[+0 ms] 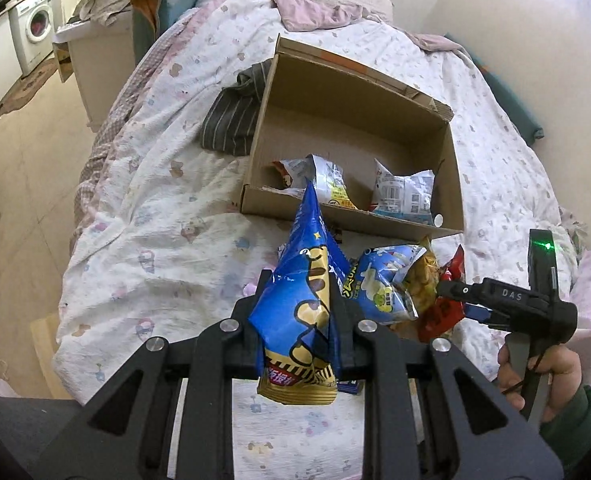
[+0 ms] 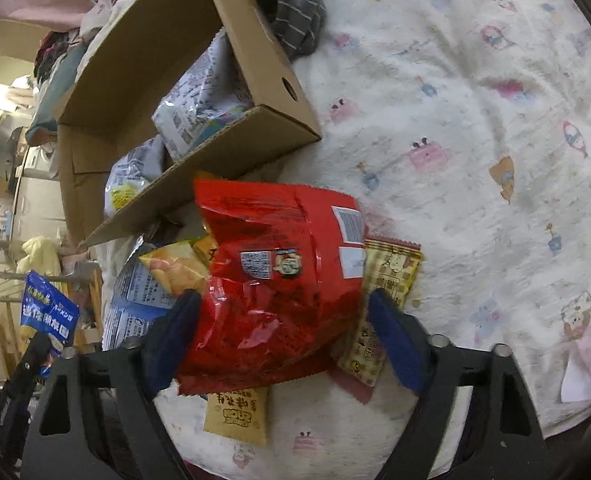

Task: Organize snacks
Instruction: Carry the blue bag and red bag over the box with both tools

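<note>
Bed with white cartoon-print quilt (image 1: 167,184), soft and rumpled, so nothing sits flat on it.

Open brown corrugated cardboard box (image 1: 451,184) rests on the quilt, a grey striped cloth (image 1: 231,120) bunched against its far-left wall. Inside: two crinkly white-and-blue foil snack packets (image 1: 405,194), near the front wall. Most of the floor is bare, so I'd call the task early-to-mid.

Still outside, just in front of the box: a loose pile of glossy bags (image 1: 391,284), including the big red foil bag (image 2: 279,280), a yellow printed packet (image 2: 379,304) under it and a flat tan sachet (image 2: 237,414).

Left gripper (image 1: 299,344) is clamped on a blue-and-gold foil snack bag (image 1: 299,300), lifted clear of the quilt, with the bag's tip reaching toward the box's front wall. Looks ready to drop in.

Right gripper (image 2: 283,332) straddles the red bag with jaws spread; the blue pads (image 2: 395,344) look near its sides, contact unclear. Slippery, puffy film: a pinch may slide.
</note>
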`<state>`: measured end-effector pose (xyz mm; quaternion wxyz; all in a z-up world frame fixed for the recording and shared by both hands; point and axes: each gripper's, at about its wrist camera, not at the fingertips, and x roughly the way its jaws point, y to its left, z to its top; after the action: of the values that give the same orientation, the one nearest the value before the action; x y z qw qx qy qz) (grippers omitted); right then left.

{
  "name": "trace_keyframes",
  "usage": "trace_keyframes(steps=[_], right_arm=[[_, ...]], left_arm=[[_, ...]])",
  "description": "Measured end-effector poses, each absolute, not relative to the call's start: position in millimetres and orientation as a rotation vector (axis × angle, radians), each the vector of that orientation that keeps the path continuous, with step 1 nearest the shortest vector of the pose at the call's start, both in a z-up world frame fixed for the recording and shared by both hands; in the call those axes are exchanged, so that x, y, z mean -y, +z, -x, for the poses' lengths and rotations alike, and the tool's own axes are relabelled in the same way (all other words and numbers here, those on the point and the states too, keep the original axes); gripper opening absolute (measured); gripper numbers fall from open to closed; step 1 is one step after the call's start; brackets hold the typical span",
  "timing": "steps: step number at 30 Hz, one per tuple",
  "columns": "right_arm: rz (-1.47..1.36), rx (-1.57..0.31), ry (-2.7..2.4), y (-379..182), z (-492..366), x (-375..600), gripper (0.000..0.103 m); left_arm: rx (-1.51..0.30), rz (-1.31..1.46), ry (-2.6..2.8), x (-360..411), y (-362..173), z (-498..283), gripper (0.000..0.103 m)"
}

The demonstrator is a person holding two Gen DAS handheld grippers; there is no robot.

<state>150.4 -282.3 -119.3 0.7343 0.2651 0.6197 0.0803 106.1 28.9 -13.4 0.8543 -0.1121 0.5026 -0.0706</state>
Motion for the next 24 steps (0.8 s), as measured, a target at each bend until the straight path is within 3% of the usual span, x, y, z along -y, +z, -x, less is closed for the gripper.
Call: trace_keyframes(steps=[3,7,24], right_arm=[[-0.573,-1.359,0.198,-118.3,-147.3,282.3,0.061],[-0.566,-1.334,0.239,-112.5,-137.3,284.3,0.051],[-0.634,-0.984,0.462,-17.8,-104.7,298.7,0.05]], left_arm=[[-1.064,0.242,-0.149,-28.5,-14.8,-106.9,0.019],[-1.081,0.255,-0.148,-29.0,-19.1,-108.3,0.019],[-1.02,0.205,-0.109,-27.5,-1.7,-107.3,0.02]])
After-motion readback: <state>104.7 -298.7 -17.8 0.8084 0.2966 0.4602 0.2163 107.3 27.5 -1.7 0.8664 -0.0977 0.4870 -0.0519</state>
